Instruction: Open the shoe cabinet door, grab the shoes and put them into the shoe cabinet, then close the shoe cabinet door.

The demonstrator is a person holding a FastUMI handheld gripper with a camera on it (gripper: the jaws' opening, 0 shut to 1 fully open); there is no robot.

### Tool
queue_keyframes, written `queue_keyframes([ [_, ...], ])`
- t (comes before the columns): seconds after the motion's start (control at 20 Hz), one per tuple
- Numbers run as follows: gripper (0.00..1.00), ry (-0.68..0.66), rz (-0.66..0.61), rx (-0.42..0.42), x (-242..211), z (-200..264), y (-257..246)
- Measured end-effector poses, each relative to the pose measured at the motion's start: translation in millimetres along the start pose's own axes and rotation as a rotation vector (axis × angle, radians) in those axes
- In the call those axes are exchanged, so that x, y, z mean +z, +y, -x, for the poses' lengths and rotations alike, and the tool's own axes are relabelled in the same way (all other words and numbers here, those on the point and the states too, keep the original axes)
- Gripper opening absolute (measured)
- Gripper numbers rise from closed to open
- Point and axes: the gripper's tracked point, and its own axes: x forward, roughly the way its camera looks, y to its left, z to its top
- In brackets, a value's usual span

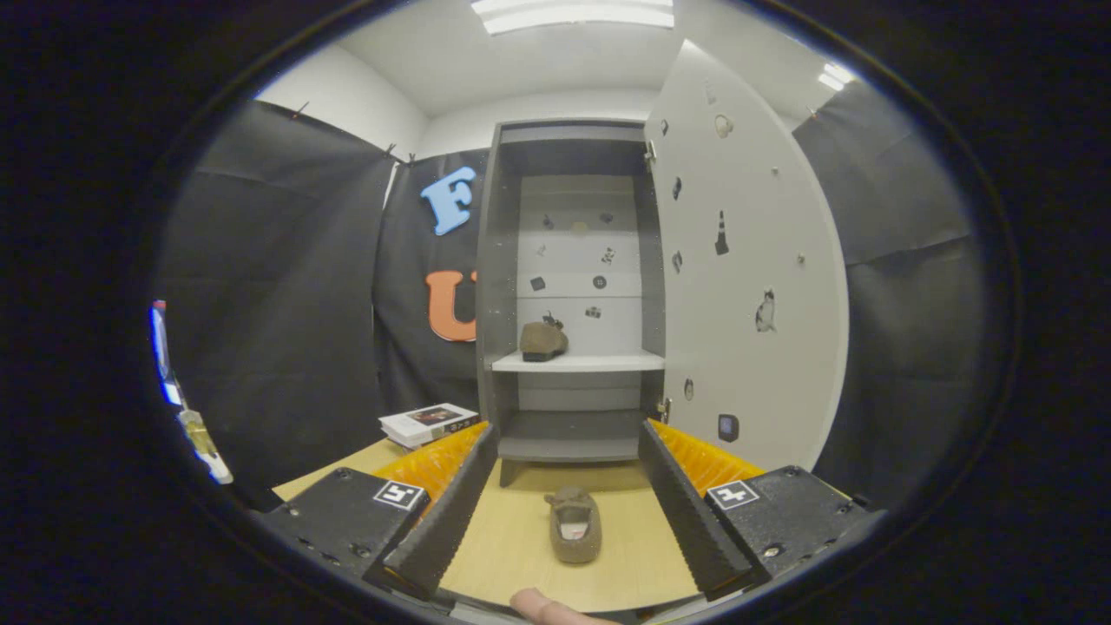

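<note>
The grey shoe cabinet (495, 286) stands ahead on the wooden table with its white door (746, 260) swung open to the right. One brown shoe (543, 340) rests on the cabinet's white middle shelf (608, 362). A second brown shoe (574, 523) lies on the table between my fingers, toe pointing toward the cabinet. My gripper (568, 443) is open, its fingers (451, 512) wide apart on either side of that shoe and touching nothing.
A couple of stacked books (430, 424) lie on the table left of the cabinet. The cabinet's lower shelf (568, 434) sits just beyond the fingertips. A fingertip of a person's hand (542, 606) shows below the shoe. Black cloth walls surround the booth.
</note>
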Motion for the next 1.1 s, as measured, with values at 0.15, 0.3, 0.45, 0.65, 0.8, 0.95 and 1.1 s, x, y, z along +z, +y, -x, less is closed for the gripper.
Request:
queue_keyframes([
  [0.15,1.0,0.064,-0.003,0.022,-39,-29,8],
  [0.3,1.0,0.112,-0.023,0.036,-77,-62,10],
  [0.45,1.0,0.158,-0.013,0.032,-116,-93,9],
  [0.65,1.0,0.275,-0.025,0.046,-174,-132,18],
  [0.8,1.0,0.351,-0.048,0.047,-208,-158,24],
  [0.95,0.95,0.42,-0.059,0.025,-236,-181,24],
  [1.1,0.88,0.508,-0.085,-0.033,-261,-197,18],
])
